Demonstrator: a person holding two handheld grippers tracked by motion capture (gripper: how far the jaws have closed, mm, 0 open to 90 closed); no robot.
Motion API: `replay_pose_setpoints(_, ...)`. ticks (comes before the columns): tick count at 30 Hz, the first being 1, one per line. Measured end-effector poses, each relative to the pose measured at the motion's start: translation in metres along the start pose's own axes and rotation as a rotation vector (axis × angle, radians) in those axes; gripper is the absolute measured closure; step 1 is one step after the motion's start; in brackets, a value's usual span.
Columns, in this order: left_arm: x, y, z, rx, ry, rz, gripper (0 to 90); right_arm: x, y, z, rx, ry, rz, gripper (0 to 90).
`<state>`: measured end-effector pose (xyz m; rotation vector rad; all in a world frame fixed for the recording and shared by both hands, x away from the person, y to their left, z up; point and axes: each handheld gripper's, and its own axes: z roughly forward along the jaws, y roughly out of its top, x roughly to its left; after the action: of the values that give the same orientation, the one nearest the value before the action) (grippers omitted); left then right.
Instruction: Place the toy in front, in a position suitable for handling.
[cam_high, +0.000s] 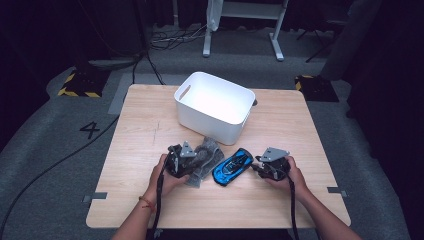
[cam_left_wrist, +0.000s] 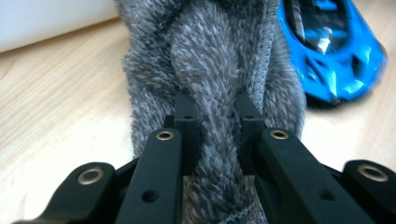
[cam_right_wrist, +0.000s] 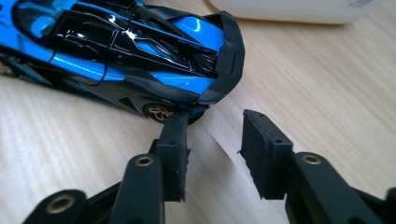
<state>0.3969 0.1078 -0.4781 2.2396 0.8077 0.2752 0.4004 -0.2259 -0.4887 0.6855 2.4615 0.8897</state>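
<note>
Early going, nothing in the white bin yet: left gripper pinched on a fold of the grey fuzzy cloth lying on the table, right gripper parted and empty beside the blue toy car.

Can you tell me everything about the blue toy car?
The blue toy car is a shiny, low sports car, bright blue with glossy black panels on top and a black rear wing; it looks like hard plastic or metal. One wheel shows a gold rim. It sits on its wheels on the wooden table, angled, in front of the white bin. The grey fuzzy cloth lies right beside it. The right gripper is open beside its rear corner, one jaw tip at the wheel.
</note>
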Motion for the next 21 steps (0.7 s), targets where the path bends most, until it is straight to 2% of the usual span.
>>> replay_pose_setpoints(1, -0.002, 0.003, 0.006, 0.014, 0.003, 0.019, 76.5, -0.001, 0.001, 0.002, -0.004, 0.001, 0.006, 63.0)
replay_pose_setpoints(3, -0.008, 0.008, 0.018, 0.033, -0.039, 0.037, 76.5, -0.004, 0.002, 0.005, -0.012, 0.003, 0.027, 63.0)
replay_pose_setpoints(5, -0.017, 0.013, 0.028, 0.050, -0.063, 0.063, 76.5, -0.008, 0.003, 0.010, -0.020, 0.004, 0.055, 63.1)
replay_pose_setpoints(7, -0.021, 0.015, 0.030, 0.045, -0.084, 0.062, 76.9, -0.011, 0.004, 0.014, -0.023, 0.002, 0.077, 63.4)
replay_pose_setpoints(9, -0.022, 0.013, 0.029, 0.045, -0.138, 0.058, 77.5, -0.013, 0.006, 0.017, -0.026, 0.000, 0.091, 63.8)
replay_pose_setpoints(11, -0.026, 0.010, 0.029, 0.044, -0.199, 0.055, 77.7, -0.017, 0.007, 0.020, -0.038, 0.020, 0.113, 63.7)
replay_pose_setpoints(14, -0.038, 0.005, 0.026, 0.040, -0.232, 0.073, 77.6, -0.018, 0.007, 0.022, -0.048, 0.039, 0.133, 63.7)
replay_pose_setpoints(16, -0.044, 0.000, 0.022, 0.046, -0.253, 0.083, 77.5, -0.016, 0.009, 0.022, -0.044, 0.032, 0.132, 63.1)
replay_pose_setpoints(18, -0.048, -0.005, 0.015, 0.058, -0.286, 0.103, 77.5, -0.014, 0.011, 0.022, -0.041, 0.028, 0.126, 62.2)
replay_pose_setpoints(19, -0.050, -0.008, 0.012, 0.064, -0.316, 0.110, 77.4, -0.013, 0.011, 0.021, -0.039, 0.026, 0.124, 62.1)
replay_pose_setpoints(20, -0.053, -0.011, 0.008, 0.069, -0.319, 0.132, 77.4, -0.013, 0.012, 0.021, -0.038, 0.021, 0.116, 61.8)
replay_pose_setpoints(21, -0.054, -0.014, 0.005, 0.069, -0.319, 0.133, 77.3, -0.012, 0.013, 0.021, -0.035, 0.022, 0.110, 61.9)
